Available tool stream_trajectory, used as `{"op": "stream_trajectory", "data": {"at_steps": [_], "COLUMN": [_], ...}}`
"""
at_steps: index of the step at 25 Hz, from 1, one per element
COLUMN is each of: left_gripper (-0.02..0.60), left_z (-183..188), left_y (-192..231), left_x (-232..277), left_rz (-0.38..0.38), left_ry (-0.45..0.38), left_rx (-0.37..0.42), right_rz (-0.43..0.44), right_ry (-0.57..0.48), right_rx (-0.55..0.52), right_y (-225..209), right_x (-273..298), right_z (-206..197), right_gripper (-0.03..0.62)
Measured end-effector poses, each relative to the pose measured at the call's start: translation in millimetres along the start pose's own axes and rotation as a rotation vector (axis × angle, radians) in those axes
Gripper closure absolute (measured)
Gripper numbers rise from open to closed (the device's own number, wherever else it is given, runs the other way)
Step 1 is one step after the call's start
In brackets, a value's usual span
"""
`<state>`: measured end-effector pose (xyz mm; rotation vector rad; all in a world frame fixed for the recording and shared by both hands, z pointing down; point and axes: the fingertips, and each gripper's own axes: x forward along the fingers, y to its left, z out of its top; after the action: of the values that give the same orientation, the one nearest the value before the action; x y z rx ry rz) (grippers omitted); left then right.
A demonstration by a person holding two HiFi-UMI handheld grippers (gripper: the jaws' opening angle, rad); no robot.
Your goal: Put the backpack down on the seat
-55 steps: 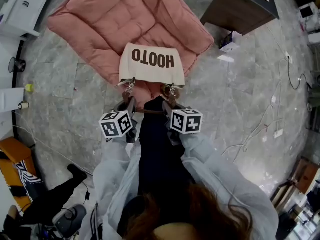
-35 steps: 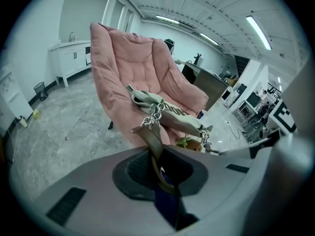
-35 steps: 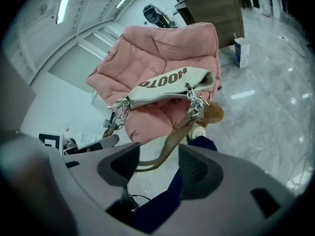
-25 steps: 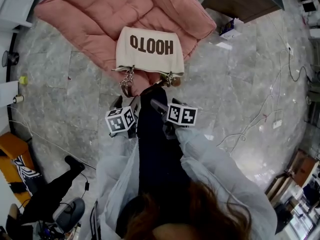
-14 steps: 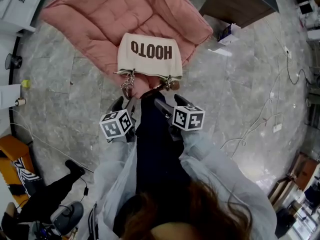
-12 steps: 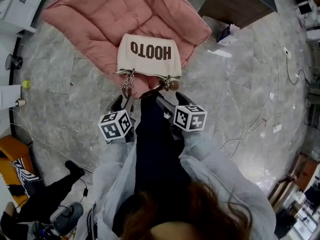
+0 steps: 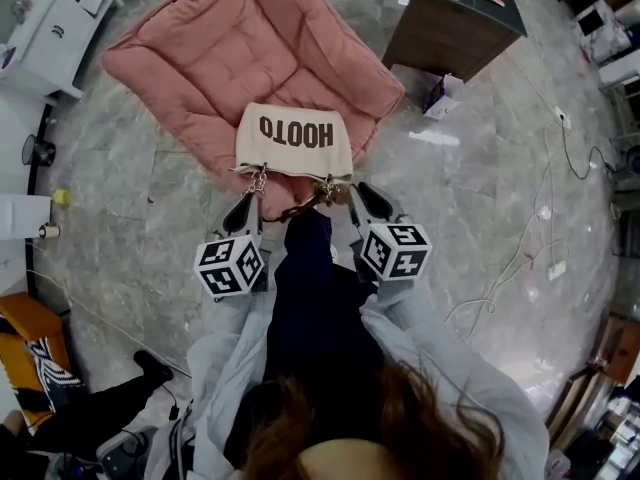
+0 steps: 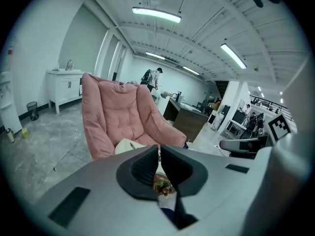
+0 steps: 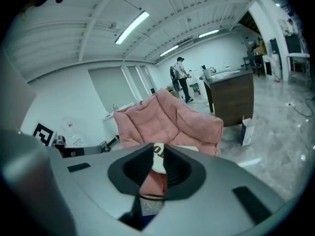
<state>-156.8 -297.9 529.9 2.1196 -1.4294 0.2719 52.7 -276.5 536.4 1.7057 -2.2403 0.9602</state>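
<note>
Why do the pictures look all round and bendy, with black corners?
Left gripper view and right gripper view: a wide-angle lens bends the ceiling lights into curves and leaves dark corners. Head view: the floor bulges round the pink chair and shows glare at lower right.

The backpack (image 7: pixel 294 140) stood on the near edge of the pink seat (image 7: pixel 230 48) and closed the way to the cushion from the near side. Behind it, the far part of the cushion lay free. The grey floor (image 7: pixel 150 198) was open on the left and right of the seat. 1 wooden desk (image 7: pixel 455 33) blocked the far right, 1 white cabinet (image 7: pixel 60 18) the far left.
</note>
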Motion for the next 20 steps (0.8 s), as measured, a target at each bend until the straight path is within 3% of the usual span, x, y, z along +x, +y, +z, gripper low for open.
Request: {"op": "stream_trajectory", "data": {"at_steps": [1,2,9,13,20], "left_gripper": [0.551,0.551,0.551,0.552,0.552], "left_z": [7,14,39,41,34], "left_y": [-6,-11,-30,-41,-39], "left_x": [-1,-3,-3,2,6], "left_rz": [-0.018,-0.035,-0.097,-0.119,-0.112], "left_ry": [-0.020,-0.038,-0.076,-0.067,-0.055], "left_rx": [0.003,0.006,0.056,0.098,0.124], "right_rz": [-0.010,-0.014,-0.022,-0.094,-0.104], "right_ry": [-0.028,-0.052,-0.080,-0.054,-0.076], "right_rx": [-0.005,-0.009,-0.071,-0.082,-0.093], "right_y": [-1,-1,-4,-17,-19], "right_x": [-4,-8,-30,-34,-31], "right_z": [9,17,34,27,35], "right_gripper": [0.562,0.586,0.586,0.588,0.588]}}
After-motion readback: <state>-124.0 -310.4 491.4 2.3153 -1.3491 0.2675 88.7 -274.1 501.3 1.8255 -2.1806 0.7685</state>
